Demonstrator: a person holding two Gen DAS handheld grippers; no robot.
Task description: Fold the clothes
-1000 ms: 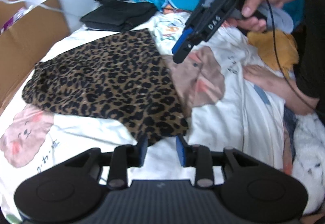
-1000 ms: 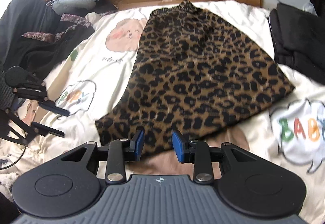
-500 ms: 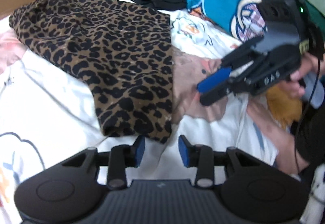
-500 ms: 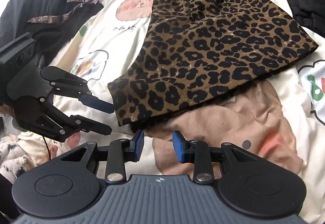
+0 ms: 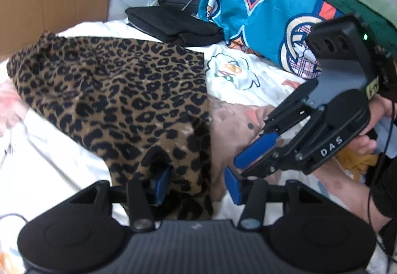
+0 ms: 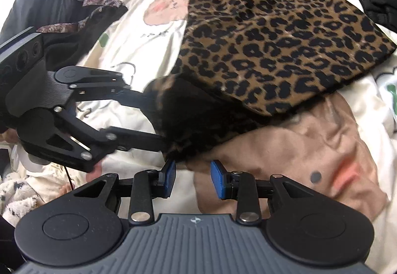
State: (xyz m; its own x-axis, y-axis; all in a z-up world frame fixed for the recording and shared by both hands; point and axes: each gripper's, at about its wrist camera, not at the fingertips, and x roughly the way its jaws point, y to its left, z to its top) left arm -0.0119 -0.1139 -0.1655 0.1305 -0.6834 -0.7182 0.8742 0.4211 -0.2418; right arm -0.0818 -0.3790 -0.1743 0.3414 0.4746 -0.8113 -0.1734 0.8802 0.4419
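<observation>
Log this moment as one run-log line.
left claw: open, straddling leopard skirt hem corner | right claw: open, empty, beside hem | fold: not started

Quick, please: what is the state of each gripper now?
Left gripper: open, around the leopard-print skirt hem.
Right gripper: open, holding nothing.

The leopard-print skirt [image 5: 116,97] is soft, matt cloth with a slightly fuzzy nap. Under it the bed sheet [image 6: 153,33] is smooth printed cotton-like fabric, lightly wrinkled. Both tools, the left tool [image 5: 197,184] and the right tool [image 6: 193,176], are matt black plastic with ribbed bodies, shiny metal pivot pins and blue rubbery pads. At the far left stands plain brown cardboard [image 5: 57,3].
</observation>
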